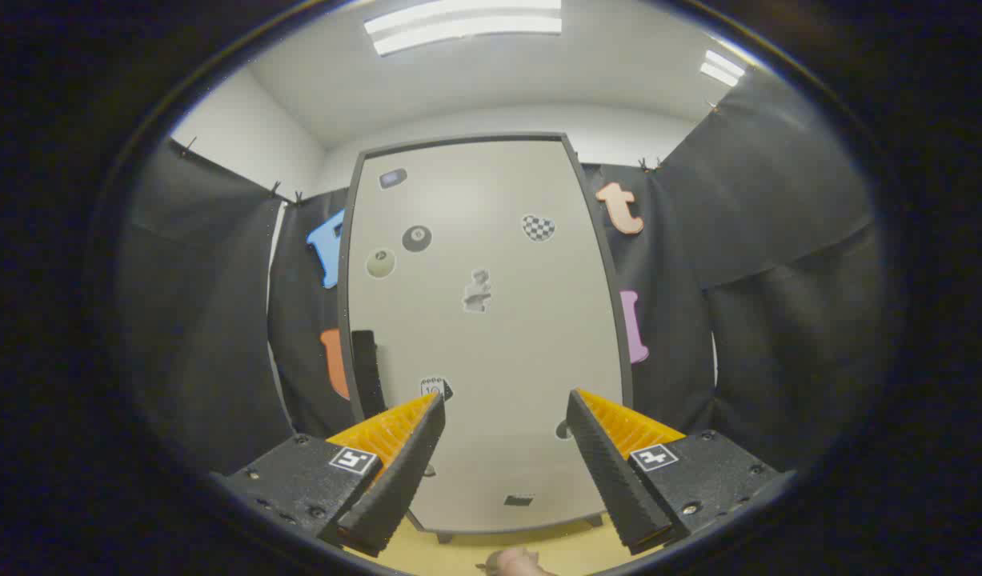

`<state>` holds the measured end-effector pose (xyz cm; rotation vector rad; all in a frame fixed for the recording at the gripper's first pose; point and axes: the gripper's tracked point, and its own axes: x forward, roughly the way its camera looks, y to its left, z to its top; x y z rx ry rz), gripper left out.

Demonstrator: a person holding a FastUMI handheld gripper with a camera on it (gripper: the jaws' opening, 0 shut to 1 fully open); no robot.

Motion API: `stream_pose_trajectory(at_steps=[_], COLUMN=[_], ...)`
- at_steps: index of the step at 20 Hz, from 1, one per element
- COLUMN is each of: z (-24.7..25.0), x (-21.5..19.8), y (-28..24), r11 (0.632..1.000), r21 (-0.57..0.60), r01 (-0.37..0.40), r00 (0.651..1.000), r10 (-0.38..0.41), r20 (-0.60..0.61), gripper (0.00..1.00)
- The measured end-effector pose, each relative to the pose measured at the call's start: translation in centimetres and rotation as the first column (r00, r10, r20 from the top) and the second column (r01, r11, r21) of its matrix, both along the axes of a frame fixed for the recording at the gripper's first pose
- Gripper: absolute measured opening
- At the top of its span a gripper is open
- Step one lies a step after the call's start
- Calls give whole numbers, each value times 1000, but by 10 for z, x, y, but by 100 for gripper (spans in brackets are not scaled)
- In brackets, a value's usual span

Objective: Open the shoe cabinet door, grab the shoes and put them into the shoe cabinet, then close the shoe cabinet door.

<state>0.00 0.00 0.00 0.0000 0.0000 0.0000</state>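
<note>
The gripper [503, 472] is held wide, nothing between its fingers, and is aimed squarely at the closed door [482, 336] of the cabinet just ahead (stickers dot it). A dark handle [366, 372] is set at the door's left edge, likely the first target.

Shoe cabinet [491, 336] stands upright straight ahead, beyond the tool [503, 472] fingers, which are spread apart on nothing. Door [507, 360] shut: pale grey panel, dark frame, several small stickers on it. Dark vertical handle [365, 372] on its left edge. Short feet on a yellowish floor [458, 552]. Shoe type item at the bottom: can't tell.
</note>
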Motion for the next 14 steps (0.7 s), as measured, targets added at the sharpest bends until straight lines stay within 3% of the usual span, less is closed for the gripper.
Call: stream_pose_trajectory(at_steps=[3, 5, 8, 14], z=[3, 16, 29, 42], x=[-7, -12, -20, -25], y=[-8, -14, -36, -34], r11=[1000, 1000, 994, 991], r21=[14, 9, -26, -51], r01=[13, 25, 107, 122], r00=[997, 998, 994, 992], r10=[-12, -25, -108, -124], r20=[-73, -58, -32, -29], gripper=[100, 100, 100, 100])
